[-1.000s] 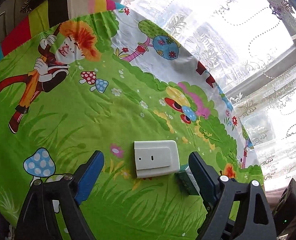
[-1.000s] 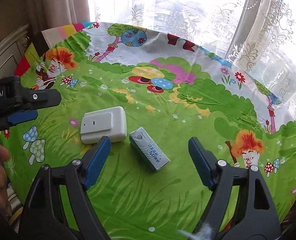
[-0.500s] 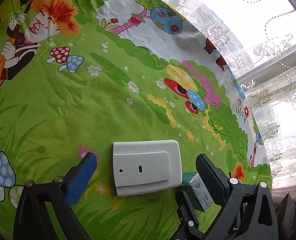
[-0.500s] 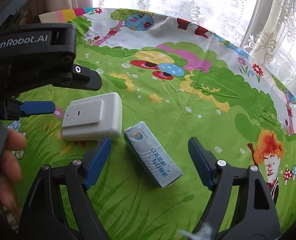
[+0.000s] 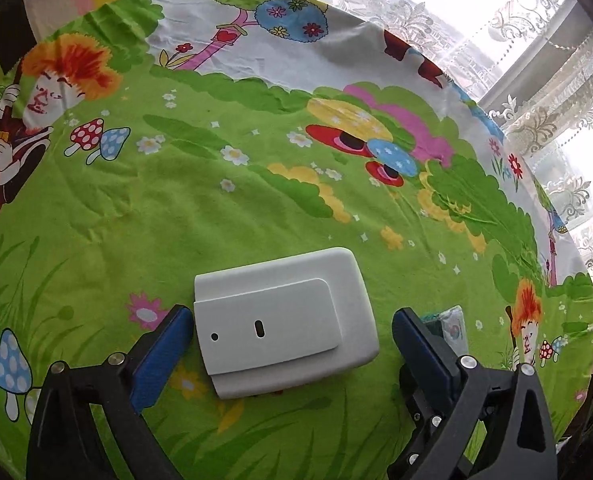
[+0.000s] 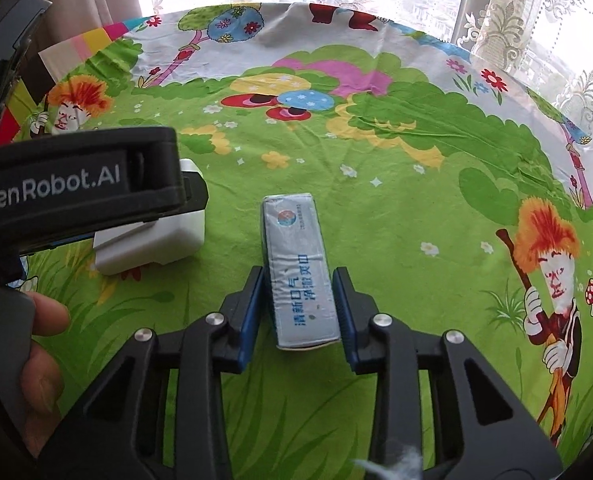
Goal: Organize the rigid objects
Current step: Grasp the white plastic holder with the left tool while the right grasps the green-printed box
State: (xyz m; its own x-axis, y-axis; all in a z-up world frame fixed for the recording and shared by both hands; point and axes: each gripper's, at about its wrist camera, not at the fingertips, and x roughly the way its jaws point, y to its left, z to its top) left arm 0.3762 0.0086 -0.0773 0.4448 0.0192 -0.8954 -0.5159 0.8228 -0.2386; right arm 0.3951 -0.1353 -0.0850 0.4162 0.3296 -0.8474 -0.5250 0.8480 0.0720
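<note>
A white flat plastic device (image 5: 284, 320) lies on the cartoon tablecloth (image 5: 216, 208). My left gripper (image 5: 292, 316) is open wide and straddles it, one blue pad at each short end, neither pressing. To its right lies a small blue-and-white box (image 6: 292, 232) with printed writing. The jaws of my right gripper (image 6: 300, 276) are closing on the box's near half, and the pads touch its long sides. In the left wrist view only a corner of the box (image 5: 452, 326) shows behind the right finger. In the right wrist view the white device (image 6: 164, 240) is partly hidden by the left gripper's black casing (image 6: 76, 188).
A person's hand (image 6: 44, 344) holds the left gripper at the lower left. The round table's far edge runs along lace curtains (image 6: 516, 20) and a bright window. Green cloth stretches beyond and to the right of both objects.
Both grippers have come down over the objects. The left one now straddles the white device. The right one's jaws have closed from wide apart onto the box's sides.
</note>
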